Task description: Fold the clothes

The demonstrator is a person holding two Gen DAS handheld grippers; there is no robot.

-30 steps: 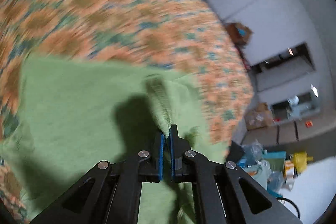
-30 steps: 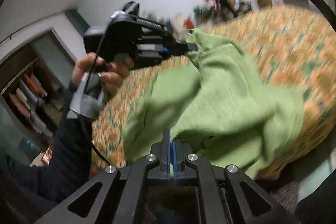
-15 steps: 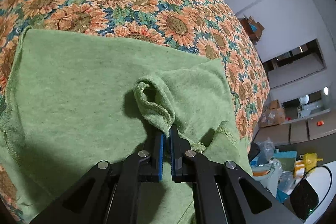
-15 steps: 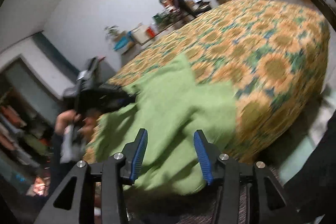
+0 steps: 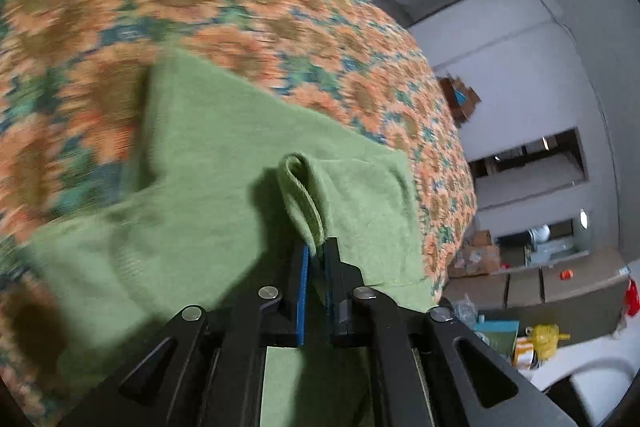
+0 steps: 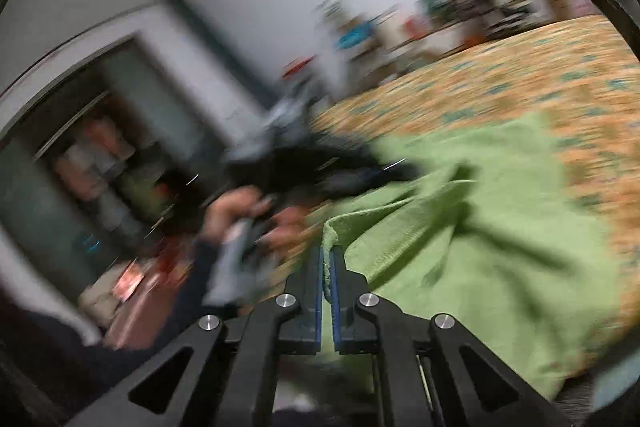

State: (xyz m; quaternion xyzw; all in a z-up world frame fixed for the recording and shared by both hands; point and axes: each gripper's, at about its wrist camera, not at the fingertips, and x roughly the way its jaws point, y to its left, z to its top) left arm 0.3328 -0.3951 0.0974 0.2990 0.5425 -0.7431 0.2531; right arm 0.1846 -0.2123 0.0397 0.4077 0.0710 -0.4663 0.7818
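Observation:
A green knit garment (image 5: pixel 208 179) lies spread on the sunflower-print bedspread (image 5: pixel 248 3). My left gripper (image 5: pixel 316 251) is shut on a hemmed edge of the garment, which stands up in a loop above the blue pads. In the right wrist view the garment (image 6: pixel 500 235) drapes over the bed's near edge. My right gripper (image 6: pixel 327 257) is shut on a hemmed edge of the garment. The other gripper and the hand holding it (image 6: pixel 248 211) show blurred, just to the left.
The bed edge (image 5: pixel 452 227) drops off to the right, with cardboard boxes (image 5: pixel 476 251) and clutter on the floor below. Shelves with clutter (image 6: pixel 460 7) line the far wall. An open wardrobe (image 6: pixel 92 163) stands at left in the right wrist view.
My right gripper was open and clear of the garment half a second ago; now it is shut on a hemmed edge. My left gripper keeps its hold and has shifted over the bed.

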